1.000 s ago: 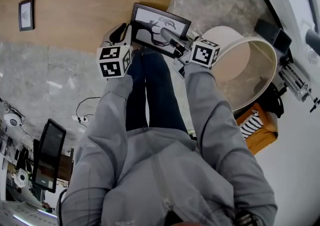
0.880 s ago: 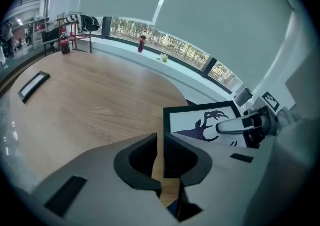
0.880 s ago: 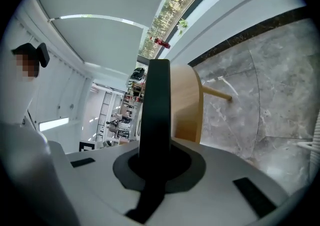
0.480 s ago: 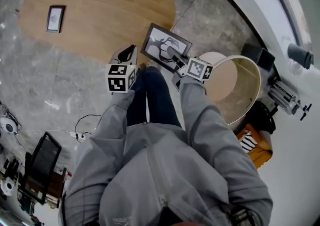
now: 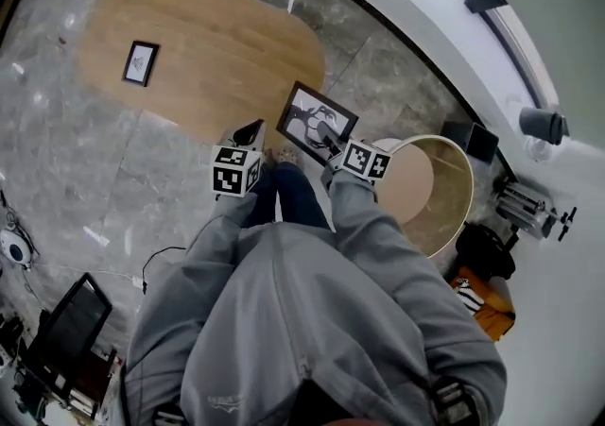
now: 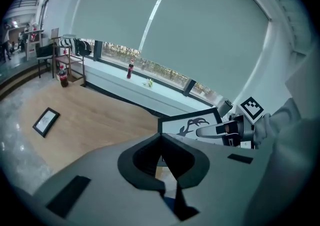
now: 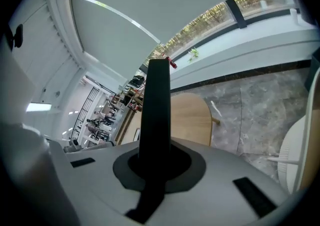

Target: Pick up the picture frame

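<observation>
Right gripper [image 5: 327, 140] clamping picture frame [image 5: 307, 113], corner hidden, left gripper [image 5: 252, 130] just closed, empty

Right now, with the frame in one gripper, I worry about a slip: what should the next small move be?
Probably just hold steady: the right gripper is shut on the frame at its edge, already well off the floor, so the pickup looks done.

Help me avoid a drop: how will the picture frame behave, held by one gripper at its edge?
Probably stiff: the picture frame juts out flat though the right gripper pinches just one edge. Gripped off-centre, it may want to swing or twist in the jaws. Its thin black border offers little hold, so it could slip.
</observation>
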Action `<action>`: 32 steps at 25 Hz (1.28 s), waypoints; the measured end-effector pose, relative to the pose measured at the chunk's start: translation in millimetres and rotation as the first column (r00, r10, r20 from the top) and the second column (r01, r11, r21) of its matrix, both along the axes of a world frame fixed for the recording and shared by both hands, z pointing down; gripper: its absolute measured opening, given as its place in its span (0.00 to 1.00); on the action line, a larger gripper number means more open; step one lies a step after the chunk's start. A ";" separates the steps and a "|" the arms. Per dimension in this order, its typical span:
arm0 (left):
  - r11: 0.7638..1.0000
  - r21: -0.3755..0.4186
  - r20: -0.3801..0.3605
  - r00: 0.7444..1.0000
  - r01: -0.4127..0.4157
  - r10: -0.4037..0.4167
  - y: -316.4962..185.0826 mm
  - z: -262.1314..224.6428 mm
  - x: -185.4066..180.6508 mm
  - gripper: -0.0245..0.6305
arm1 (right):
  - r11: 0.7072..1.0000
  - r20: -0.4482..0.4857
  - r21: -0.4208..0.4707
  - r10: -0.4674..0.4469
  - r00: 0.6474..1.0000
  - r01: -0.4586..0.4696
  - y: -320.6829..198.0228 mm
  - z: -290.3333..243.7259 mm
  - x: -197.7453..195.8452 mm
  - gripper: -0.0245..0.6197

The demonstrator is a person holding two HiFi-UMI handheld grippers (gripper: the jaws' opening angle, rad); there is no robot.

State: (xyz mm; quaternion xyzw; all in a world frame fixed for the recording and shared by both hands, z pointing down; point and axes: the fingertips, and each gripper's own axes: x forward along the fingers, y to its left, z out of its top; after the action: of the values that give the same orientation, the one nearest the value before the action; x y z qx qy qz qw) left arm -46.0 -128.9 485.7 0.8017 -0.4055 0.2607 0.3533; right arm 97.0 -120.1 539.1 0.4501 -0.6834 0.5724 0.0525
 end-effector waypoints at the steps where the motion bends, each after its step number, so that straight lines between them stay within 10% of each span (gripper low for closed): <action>1: 1.000 0.012 0.003 1.000 0.003 -0.003 0.0 -11.8 -1.5 0.07 | 1.000 -0.010 0.018 -0.005 1.000 0.006 -1.9 -12.9 -1.2 0.09; 16: 0.968 0.233 -0.145 0.988 0.088 -0.055 2.6 -192.3 -1.9 0.07 | 0.909 -0.182 0.394 -0.070 0.981 0.137 -28.4 -222.9 -18.9 0.09; 32: 0.802 0.589 -0.099 0.993 0.104 -0.057 12.5 -339.2 -29.6 0.07 | 0.741 -0.353 0.646 0.076 0.933 0.184 -21.6 -379.6 -33.9 0.09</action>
State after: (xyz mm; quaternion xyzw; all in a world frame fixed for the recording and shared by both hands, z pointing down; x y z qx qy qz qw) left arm -75.6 -116.3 146.5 0.8634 -0.4864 0.0751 0.1114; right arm 63.1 -141.7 159.5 0.5140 -0.8347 0.1956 0.0272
